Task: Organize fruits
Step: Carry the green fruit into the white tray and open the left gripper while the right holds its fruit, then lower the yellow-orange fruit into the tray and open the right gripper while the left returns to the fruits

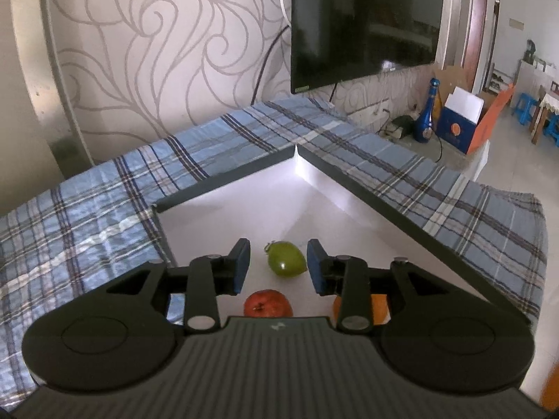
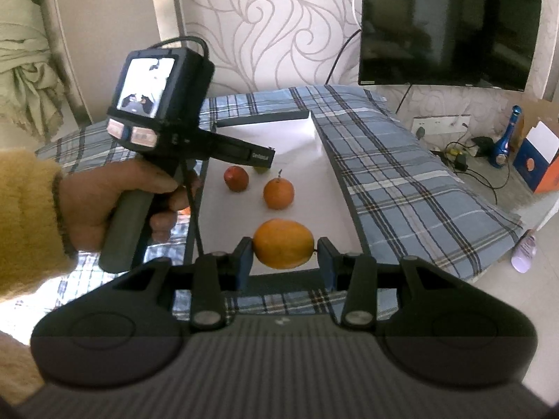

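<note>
left wrist view: the left gripper (image 1: 278, 267) hangs over the white tray (image 1: 223, 216) with its jaws parted and nothing pinched; the blue pads (image 1: 241, 267) stand clear on both sides.
green fruit: a small green fruit (image 1: 286, 259) lies on the tray floor, seen in the gap between the fingertips but not touched by either. Looks like it's been let go there.
other fruit here: a red pomegranate-looking fruit (image 1: 268, 303) sits nearer the camera, half hidden by the gripper body. An orange one peeks out behind the right finger.
right wrist view: the right gripper (image 2: 283, 253) is clamped on an orange fruit (image 2: 283, 243), pads pressing both ends, above the near edge of the tray (image 2: 314, 160).
already in the tray: a tangerine (image 2: 278, 193) and the red fruit (image 2: 236, 178), close together. The left hand (image 2: 115, 195) holds its gripper just beyond them.
step in hand: I'd say placing — fruit going into the tray one by one.
next move: probably lower the orange fruit onto bare tray floor beside the tangerine, then open — the left gripper needs to back off first.
</note>
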`<state>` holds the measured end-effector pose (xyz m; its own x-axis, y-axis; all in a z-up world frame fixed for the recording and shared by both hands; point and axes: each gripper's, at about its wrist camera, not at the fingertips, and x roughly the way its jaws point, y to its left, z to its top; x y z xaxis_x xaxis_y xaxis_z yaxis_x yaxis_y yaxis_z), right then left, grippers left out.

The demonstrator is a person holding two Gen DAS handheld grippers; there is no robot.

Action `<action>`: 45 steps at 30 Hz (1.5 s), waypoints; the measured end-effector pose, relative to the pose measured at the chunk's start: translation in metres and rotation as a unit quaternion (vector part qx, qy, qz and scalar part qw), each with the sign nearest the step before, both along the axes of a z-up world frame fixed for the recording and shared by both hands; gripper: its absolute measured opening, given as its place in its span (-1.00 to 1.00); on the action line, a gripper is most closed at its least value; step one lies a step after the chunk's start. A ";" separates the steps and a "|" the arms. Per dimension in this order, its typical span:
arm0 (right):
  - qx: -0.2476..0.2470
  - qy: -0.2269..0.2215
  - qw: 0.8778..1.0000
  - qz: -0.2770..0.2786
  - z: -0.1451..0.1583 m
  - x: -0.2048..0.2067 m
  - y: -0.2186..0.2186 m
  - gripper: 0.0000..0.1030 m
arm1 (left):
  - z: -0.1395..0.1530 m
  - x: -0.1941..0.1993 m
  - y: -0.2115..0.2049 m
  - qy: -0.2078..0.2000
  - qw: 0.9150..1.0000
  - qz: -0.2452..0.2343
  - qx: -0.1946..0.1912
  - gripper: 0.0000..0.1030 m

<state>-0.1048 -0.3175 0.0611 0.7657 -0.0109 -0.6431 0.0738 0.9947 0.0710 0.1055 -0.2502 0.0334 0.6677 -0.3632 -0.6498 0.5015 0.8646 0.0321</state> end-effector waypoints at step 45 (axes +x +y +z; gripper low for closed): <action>-0.047 0.057 0.995 0.061 -0.064 0.111 -0.004 -0.15 | 0.045 -0.136 0.173 -0.017 0.982 0.187 -0.020 0.01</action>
